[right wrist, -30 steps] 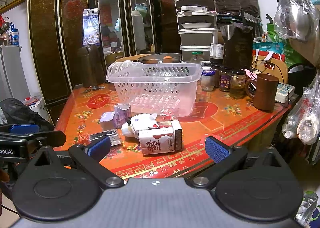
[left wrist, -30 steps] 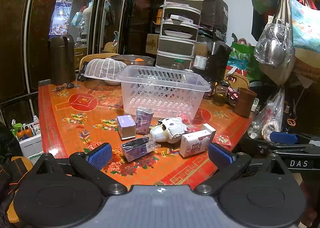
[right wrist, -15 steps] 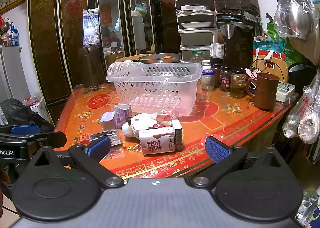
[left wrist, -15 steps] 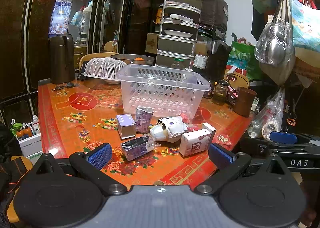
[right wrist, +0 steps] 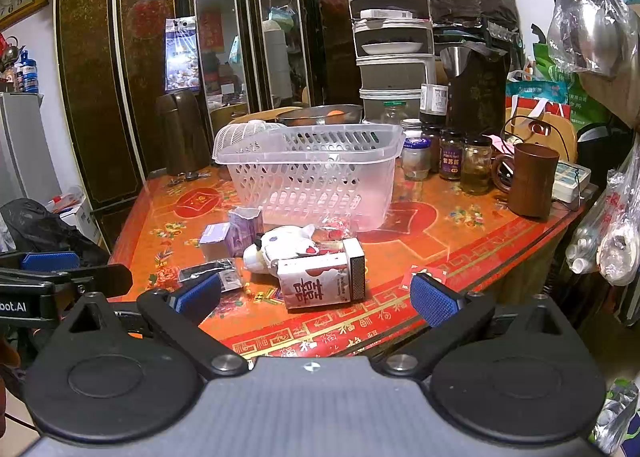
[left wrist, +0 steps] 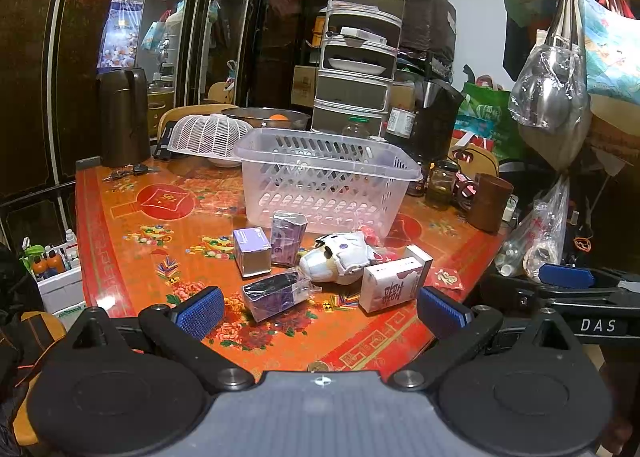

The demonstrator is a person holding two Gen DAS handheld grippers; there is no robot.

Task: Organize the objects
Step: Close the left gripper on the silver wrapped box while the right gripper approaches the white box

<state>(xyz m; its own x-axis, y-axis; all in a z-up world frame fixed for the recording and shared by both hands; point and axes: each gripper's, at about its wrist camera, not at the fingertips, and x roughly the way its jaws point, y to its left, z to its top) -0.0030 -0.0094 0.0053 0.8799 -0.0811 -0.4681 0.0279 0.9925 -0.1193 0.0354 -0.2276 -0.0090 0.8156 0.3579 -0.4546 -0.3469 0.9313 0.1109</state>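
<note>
A clear plastic basket (left wrist: 326,181) (right wrist: 312,173) stands empty on the red patterned table (left wrist: 160,241). In front of it lie a white box with red characters (left wrist: 394,285) (right wrist: 320,283), a white plush toy (left wrist: 338,257) (right wrist: 284,247), a purple cube box (left wrist: 251,251), a tall purple box (left wrist: 287,232) and a wrapped dark box (left wrist: 276,293). My left gripper (left wrist: 320,311) is open and empty at the table's near edge, short of the wrapped box. My right gripper (right wrist: 316,299) is open and empty just before the white box.
A brown cup (right wrist: 534,181) and several jars (right wrist: 450,159) stand at the right of the table. A white mesh cover (left wrist: 208,135), a metal bowl (left wrist: 266,119) and a dark flask (left wrist: 122,117) stand behind the basket. Plastic bags (left wrist: 548,93) hang at the right.
</note>
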